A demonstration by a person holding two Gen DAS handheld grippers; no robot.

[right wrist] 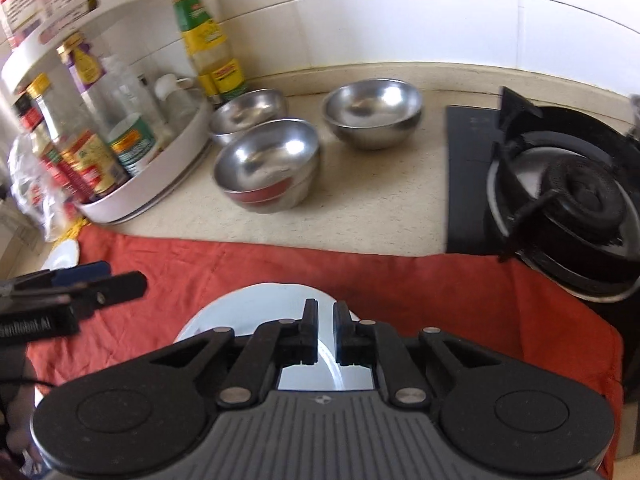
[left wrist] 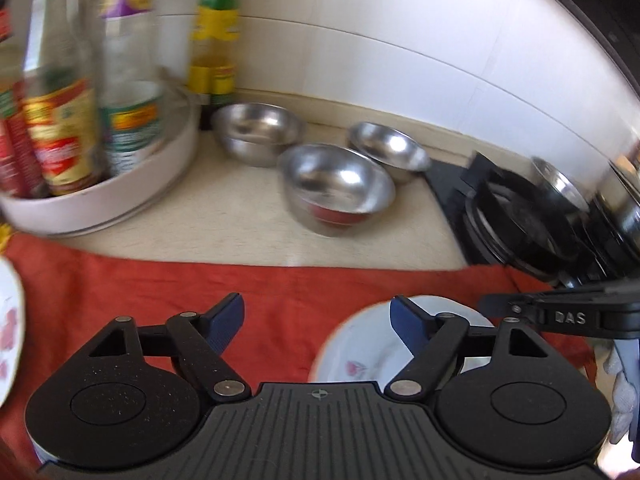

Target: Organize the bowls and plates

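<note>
On the red cloth (right wrist: 400,280), the right tool (right wrist: 325,322) pinches a plate (right wrist: 256,308) rim; lift it level. Left tool (left wrist: 316,316) gapes, empty.

Left wrist view: sauce bottles (left wrist: 60,92) in the white rack (left wrist: 120,184) are motion-blurred, labels unreadable, tops cut by the frame. Floral plate (left wrist: 10,332) at the left edge is mostly out of frame. White plate (left wrist: 360,344) is half hidden behind the left tongs (left wrist: 318,322). Pot on the stove (left wrist: 560,188) is smeared and clipped at the right edge.

Right wrist view: plate rim sits behind the right tongs (right wrist: 326,334), so contact can't be confirmed. Plastic bag (right wrist: 28,184) is blurred.
</note>
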